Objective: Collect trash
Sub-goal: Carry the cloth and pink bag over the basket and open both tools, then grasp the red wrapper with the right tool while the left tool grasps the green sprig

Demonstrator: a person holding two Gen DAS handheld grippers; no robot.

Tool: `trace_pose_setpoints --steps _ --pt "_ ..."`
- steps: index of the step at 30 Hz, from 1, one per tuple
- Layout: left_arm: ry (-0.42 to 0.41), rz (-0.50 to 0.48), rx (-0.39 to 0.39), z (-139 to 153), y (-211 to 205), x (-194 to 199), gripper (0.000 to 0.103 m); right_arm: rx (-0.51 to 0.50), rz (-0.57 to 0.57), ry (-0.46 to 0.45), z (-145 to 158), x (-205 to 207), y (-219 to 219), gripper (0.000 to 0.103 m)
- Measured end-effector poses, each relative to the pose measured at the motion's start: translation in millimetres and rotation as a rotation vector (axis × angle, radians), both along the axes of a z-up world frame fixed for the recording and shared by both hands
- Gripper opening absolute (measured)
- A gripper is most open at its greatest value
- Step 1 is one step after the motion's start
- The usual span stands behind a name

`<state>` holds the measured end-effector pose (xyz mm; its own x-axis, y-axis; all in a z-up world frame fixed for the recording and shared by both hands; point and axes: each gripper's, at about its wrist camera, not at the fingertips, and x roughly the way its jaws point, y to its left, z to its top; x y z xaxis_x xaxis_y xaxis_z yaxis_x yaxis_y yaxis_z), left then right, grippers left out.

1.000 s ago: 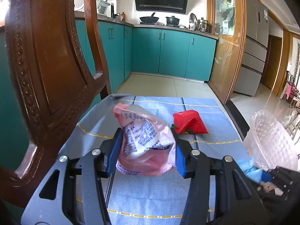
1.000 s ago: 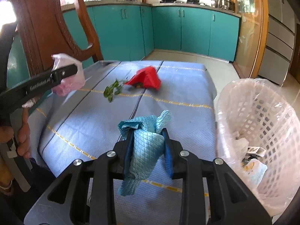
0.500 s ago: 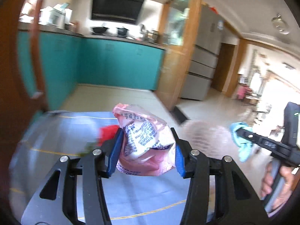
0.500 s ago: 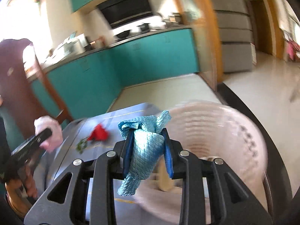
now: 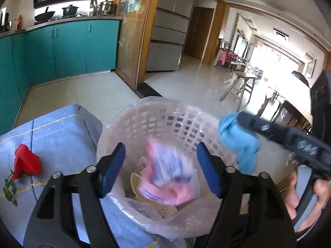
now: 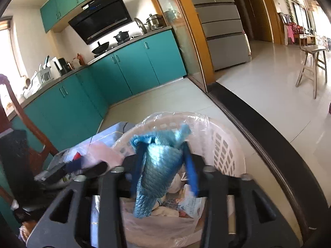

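We stand in a kitchen with teal cabinets and a pale tiled floor, at a table (image 5: 58,132) covered with a light blue quilted cloth, and beside its corner sits a white lattice plastic waste basket lined with a clear bag (image 5: 165,113). A second ago both tools were over the table, each clamped on a piece of rubbish; now both are above the basket and letting go. The left gripper (image 5: 161,166) has its blue fingers (image 5: 112,165) spread wide and opening, and the crumpled pink printed plastic bag (image 5: 171,175) it carried is free of them, blurred as it drops onto the scraps already inside the basket. The right gripper (image 6: 164,170) is opening too, yet the crumpled blue quilted cloth (image 6: 159,171) hangs between its fingers, not yet fallen, directly over the basket's mouth; we cannot tell whether the pads are pressing on it. So two pieces are as good as collected. Left on the table are a red crumpled wrapper (image 5: 25,162) and, just beside it, a small green leafy sprig (image 5: 9,186), which we judge to be the remaining pickups.
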<state>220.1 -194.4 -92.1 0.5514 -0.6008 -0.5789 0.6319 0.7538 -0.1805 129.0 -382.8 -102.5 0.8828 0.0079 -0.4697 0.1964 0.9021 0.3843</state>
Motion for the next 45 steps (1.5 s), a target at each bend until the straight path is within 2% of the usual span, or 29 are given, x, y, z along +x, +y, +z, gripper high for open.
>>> trace_pose_setpoints --steps 1,4,5,7,10,12,14,17,21,22,23,24,25,26,28,30,34,37,40,45 --pt "0.003 0.012 -0.006 0.1 3.7 2.2 0.076 0.001 -0.014 -0.012 1.1 -1.2 0.5 0.064" --pt "-0.029 0.113 -0.013 2.2 37.7 10.8 0.076 0.014 -0.009 -0.013 0.2 3.6 4.5 0.065" --pt "-0.065 0.201 0.008 2.8 59.1 14.0 0.075 0.018 -0.004 -0.012 -0.4 5.5 6.6 0.065" --pt "-0.082 0.314 0.039 0.5 91.6 22.2 0.072 0.010 0.017 -0.011 -0.7 10.0 17.0 0.065" --pt "-0.018 0.523 0.103 -11.4 161.9 48.1 0.064 -0.022 0.072 -0.006 -0.4 21.6 42.1 0.065" --pt "0.042 0.579 0.133 -23.0 196.5 65.2 0.063 -0.038 0.135 -0.001 -1.9 31.4 65.4 0.065" --pt "0.109 0.555 0.147 -35.4 214.3 78.3 0.062 -0.051 0.199 -0.007 -1.1 41.6 88.4 0.065" --pt "0.172 0.460 0.167 -54.3 220.2 90.2 0.062 -0.082 0.294 0.001 -3.3 63.3 126.2 0.065" --pt "0.165 0.367 0.254 -74.5 204.1 98.8 0.061 -0.079 0.379 0.036 -13.8 93.5 164.9 0.065" --pt "0.172 0.361 0.274 -80.1 199.3 103.1 0.051 -0.063 0.391 0.044 -16.4 99.0 169.1 0.065" --pt "0.176 0.362 0.292 -84.7 198.0 103.0 0.034 -0.040 0.402 0.058 -21.1 105.8 174.6 0.065" --pt "0.179 0.361 0.302 -87.5 196.9 104.2 0.028 -0.027 0.407 0.067 -23.5 109.8 177.1 0.065" --pt "0.171 0.360 0.294 -87.3 197.4 103.5 0.013 -0.016 0.408 0.082 -27.7 117.0 183.1 0.065" --pt "0.173 0.356 0.293 -85.6 197.2 102.8 0.008 -0.017 0.405 0.089 -28.9 121.6 187.4 0.065" --pt "0.140 0.375 0.291 -76.6 201.1 94.6 0.007 -0.027 0.398 0.094 -29.7 132.8 200.3 0.065" --pt "0.106 0.419 0.252 -60.9 211.6 84.9 0.007 -0.038 0.411 0.095 -29.5 145.6 212.3 0.065" --pt "0.045 0.498 0.155 -33.2 239.1 64.8 0.007 -0.125 0.439 0.103 -34.3 177.0 248.6 0.077" --pt "-0.011 0.539 0.101 -18.0 256.0 57.6 0.007 -0.184 0.463 0.146 -45.4 197.9 272.8 0.081" --pt "-0.061 0.576 0.135 -12.5 261.8 54.4 0.007 -0.195 0.481 0.187 -59.8 214.5 289.9 0.081" --pt "-0.056 0.581 0.141 -10.9 264.1 53.1 0.007 -0.253 0.501 0.253 -73.1 228.6 308.6 0.081"
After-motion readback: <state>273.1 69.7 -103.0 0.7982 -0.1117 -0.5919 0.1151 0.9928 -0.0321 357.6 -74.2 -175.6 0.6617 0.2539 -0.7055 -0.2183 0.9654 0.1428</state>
